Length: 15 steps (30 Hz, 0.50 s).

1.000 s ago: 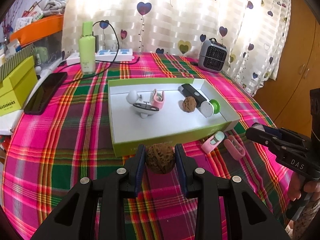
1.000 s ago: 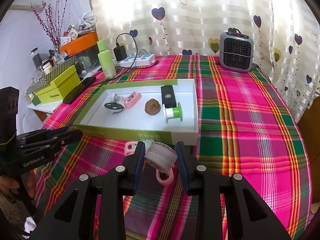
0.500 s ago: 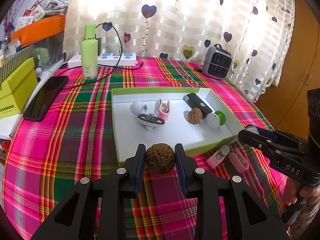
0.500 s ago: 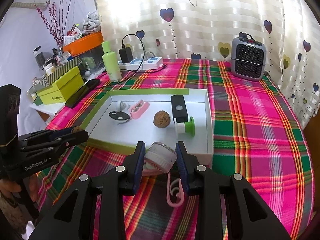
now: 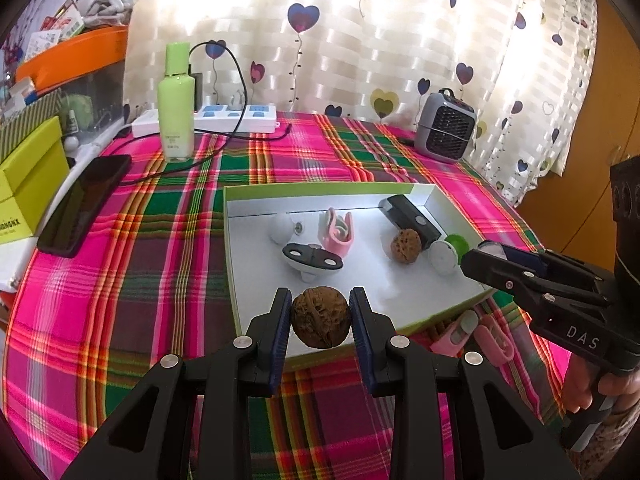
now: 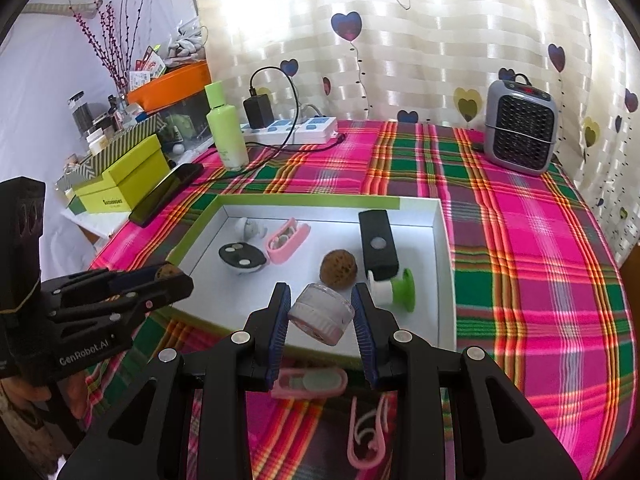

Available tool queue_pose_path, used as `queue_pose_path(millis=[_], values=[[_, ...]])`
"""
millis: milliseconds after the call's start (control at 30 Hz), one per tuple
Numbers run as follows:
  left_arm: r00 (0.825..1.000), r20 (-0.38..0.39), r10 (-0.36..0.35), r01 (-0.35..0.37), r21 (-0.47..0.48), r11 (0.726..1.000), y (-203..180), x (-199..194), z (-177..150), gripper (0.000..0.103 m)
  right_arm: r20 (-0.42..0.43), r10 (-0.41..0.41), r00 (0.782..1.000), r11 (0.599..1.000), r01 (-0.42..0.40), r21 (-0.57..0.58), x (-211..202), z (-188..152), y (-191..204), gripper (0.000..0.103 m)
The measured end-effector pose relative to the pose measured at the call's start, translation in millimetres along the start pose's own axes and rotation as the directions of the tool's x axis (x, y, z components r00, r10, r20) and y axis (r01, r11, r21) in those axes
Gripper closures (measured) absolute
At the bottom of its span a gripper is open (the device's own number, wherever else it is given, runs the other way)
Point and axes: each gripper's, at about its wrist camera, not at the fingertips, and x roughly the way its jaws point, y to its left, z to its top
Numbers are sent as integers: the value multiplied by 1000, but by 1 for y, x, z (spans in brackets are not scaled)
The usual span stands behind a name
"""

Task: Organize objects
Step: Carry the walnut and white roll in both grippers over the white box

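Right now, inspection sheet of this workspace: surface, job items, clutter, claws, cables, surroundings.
Surface: plaid tablecloth, flat, no spills seen.
Job's things: open tray holds a walnut, black case, green spool, pink clip, black-topped gadget, small white gadget. Two pink clips lie on the cloth in front of the tray.
Clutter: green bottle, phone, heater.
Claws: left claw shut on a second walnut; right claw shut on a small jar.
Cables: power strip with charger cord, at far edge.
Surroundings: heart curtain, green boxes.
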Motion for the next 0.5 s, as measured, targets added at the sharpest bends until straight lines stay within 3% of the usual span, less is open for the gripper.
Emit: queue_pose_path(millis=[500], values=[[1000,-24,20,-20,-17,1000,10,21,4,75,-55,36,998,999,-37,-29,34,9,7,70]])
